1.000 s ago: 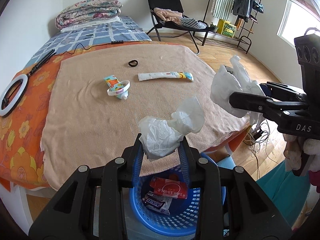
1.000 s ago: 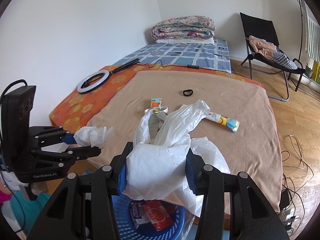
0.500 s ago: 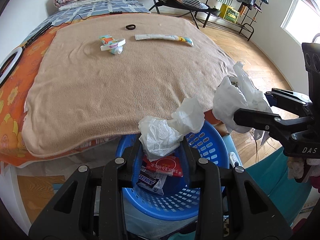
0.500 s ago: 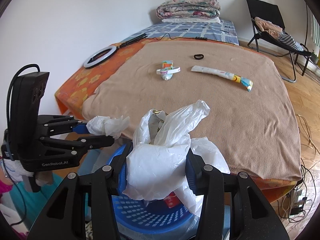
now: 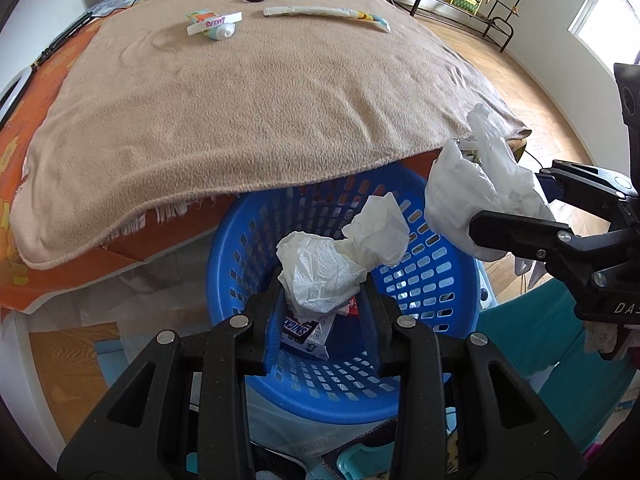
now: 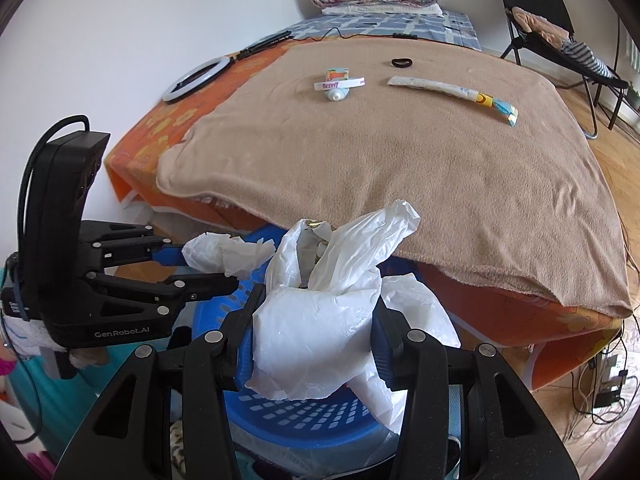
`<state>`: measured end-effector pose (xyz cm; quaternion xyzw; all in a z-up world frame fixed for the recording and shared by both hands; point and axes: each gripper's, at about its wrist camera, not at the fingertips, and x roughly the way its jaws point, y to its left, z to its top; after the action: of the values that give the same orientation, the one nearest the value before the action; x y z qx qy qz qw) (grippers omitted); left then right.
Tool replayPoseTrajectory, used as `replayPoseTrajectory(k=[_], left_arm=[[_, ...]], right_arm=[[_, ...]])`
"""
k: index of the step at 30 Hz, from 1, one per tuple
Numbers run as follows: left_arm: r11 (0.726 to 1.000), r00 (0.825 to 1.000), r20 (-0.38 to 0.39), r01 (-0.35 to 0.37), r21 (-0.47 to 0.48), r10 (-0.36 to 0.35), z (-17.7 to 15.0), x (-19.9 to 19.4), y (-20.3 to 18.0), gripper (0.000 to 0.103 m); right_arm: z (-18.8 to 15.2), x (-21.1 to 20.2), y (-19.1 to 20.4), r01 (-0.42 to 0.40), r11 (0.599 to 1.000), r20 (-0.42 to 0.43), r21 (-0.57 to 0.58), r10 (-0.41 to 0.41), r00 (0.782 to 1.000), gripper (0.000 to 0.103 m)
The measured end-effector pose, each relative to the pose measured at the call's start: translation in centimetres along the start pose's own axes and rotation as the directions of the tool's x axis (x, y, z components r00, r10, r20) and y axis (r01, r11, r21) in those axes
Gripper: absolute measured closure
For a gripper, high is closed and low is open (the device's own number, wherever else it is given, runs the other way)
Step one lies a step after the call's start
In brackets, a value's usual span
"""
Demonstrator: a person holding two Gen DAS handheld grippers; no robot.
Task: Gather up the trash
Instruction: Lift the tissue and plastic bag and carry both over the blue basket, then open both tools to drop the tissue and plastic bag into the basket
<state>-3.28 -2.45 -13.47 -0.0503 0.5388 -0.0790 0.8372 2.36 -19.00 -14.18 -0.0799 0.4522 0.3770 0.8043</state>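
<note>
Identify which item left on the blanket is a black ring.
The hair tie, farthest back on the blanket; the tube and long wrapper nearer are white and coloured.

Both grippers are black plastic with silver screws and blue-lined fingers (image 5: 370, 312); the left gripper (image 6: 208, 266) reads "GenRobot.AI", with a black cable.

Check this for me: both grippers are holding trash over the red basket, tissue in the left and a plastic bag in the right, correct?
Not quite. The basket is blue, as the left wrist view shows. The rest stands: the left gripper holds tissue, the right gripper a plastic bag.
</note>
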Motion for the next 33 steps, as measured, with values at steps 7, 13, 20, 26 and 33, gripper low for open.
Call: replayPoseTrajectory(k=[7,13,20,26,33], left_arm=[[1.0,0.999,-0.042,-0.01,-0.006,0.01,-0.6,1.4,0.6,0.069],[1.0,0.998,-0.062,-0.022,-0.005,0.022,-0.8,2.2,0.7,0.069],[0.999,0.997,-0.072,-0.033,-0.01,0.032,-0.8,2.6,0.8,0.058],[0.999,0.997,-0.065,-0.042,-0.014,0.041,-0.6,2.4,0.9,0.046],[0.999,0.997,-0.069,-0.046,-0.02,0.044,-0.6,2.3,1.1,0.046]], right_arm=[[-0.7,1.5,-0.4,0.003,1.0,-0.039,0.003,-0.002,0.999,0.056],[-1.2,2.6,-0.8,0.006,1.0,-0.069,0.011,-0.005,0.998,0.055],[-1.3,3.2,-1.1,0.01,1.0,-0.093,0.026,-0.008,0.996,0.054],[-1.3,3.4,-1.3,0.028,0.999,-0.099,0.04,-0.024,0.995,0.044],[-1.3,3.3,-1.4,0.045,0.997,-0.103,0.061,-0.039,0.994,0.039]])
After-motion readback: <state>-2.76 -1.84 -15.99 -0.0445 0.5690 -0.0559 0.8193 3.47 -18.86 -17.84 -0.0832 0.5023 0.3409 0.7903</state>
